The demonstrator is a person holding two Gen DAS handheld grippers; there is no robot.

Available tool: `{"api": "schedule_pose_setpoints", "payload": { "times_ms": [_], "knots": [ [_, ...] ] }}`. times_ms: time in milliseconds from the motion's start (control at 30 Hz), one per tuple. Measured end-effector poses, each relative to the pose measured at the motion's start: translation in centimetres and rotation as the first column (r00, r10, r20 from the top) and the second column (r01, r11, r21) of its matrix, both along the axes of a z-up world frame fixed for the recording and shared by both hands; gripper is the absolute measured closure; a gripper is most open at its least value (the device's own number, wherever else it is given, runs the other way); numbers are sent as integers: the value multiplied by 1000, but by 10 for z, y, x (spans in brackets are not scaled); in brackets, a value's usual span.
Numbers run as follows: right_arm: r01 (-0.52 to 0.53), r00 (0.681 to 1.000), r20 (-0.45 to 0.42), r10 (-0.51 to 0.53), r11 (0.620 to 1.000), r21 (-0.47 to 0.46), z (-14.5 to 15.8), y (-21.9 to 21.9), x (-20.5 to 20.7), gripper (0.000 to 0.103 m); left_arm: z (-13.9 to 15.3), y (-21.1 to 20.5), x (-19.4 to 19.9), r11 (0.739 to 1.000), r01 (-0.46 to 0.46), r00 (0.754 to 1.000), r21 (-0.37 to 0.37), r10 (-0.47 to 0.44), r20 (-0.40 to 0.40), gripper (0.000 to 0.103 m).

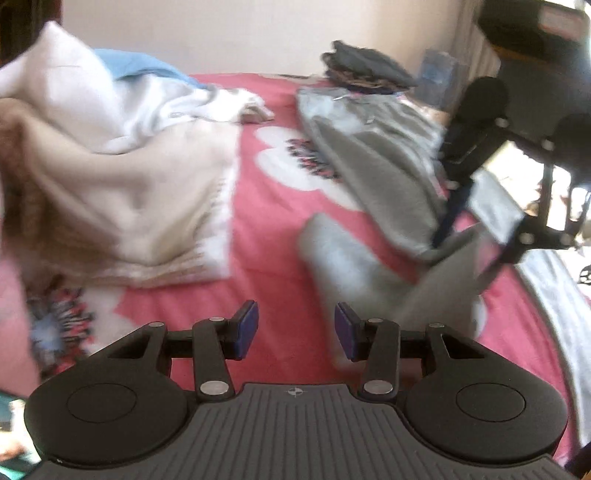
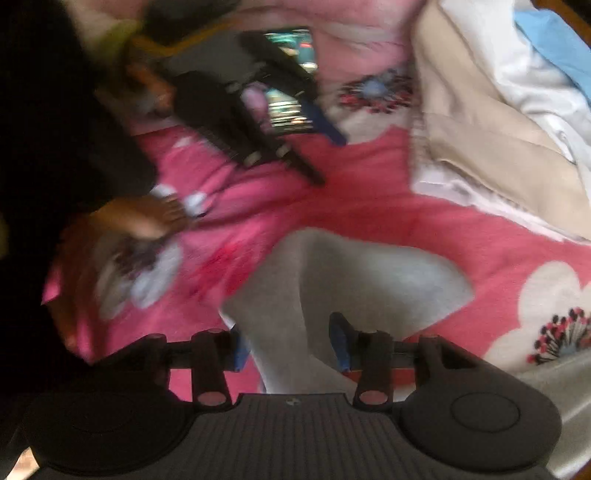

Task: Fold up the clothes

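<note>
Between the right gripper's [image 2: 291, 343] fingers runs a band of the grey garment [image 2: 354, 280] — the cloth passes up through the gap and fans out ahead onto the pink bedspread [image 2: 369, 206]; the fingers stand part spread with fabric between them, but the blur hides whether the pads actually press on it, so I cannot tell if it is gripped. In the left wrist view the garment's long axis runs from the near edge of the bed, just ahead and to the right of the left gripper [image 1: 295, 328], away toward the far right corner, where a small dark stack of folded clothes [image 1: 365, 66] sits. The left fingers are part spread over bare bedspread with nothing between them, the grey sleeve-like end just beside the right-hand finger. By my reading the right hand is the nearer one and already at the cloth, while the left would need to shift right to take the near end. Toward the left side of the bed lies a beige and white heap [image 1: 122, 177] of unfolded laundry, a blue piece [image 1: 140, 66] behind it, against a pale wall [image 1: 240, 33].
</note>
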State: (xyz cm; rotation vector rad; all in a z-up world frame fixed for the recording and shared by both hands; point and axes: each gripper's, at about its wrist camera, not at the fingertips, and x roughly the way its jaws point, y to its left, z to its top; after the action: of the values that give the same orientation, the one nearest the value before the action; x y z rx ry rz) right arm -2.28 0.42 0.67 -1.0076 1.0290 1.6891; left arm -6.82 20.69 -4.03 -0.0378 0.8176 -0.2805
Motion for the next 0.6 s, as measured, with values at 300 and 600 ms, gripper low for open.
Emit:
{"api": "schedule_pose_setpoints", "payload": {
  "times_ms": [300, 600],
  "knots": [
    [469, 867, -293, -402, 859, 208, 48, -90, 16, 33, 8, -1, -9, 986, 46, 998, -163, -38, 51, 49],
    [979, 107, -586, -804, 189, -80, -49, -226, -16, 9, -9, -33, -3, 972, 147, 985, -184, -161, -63, 32]
  ]
}}
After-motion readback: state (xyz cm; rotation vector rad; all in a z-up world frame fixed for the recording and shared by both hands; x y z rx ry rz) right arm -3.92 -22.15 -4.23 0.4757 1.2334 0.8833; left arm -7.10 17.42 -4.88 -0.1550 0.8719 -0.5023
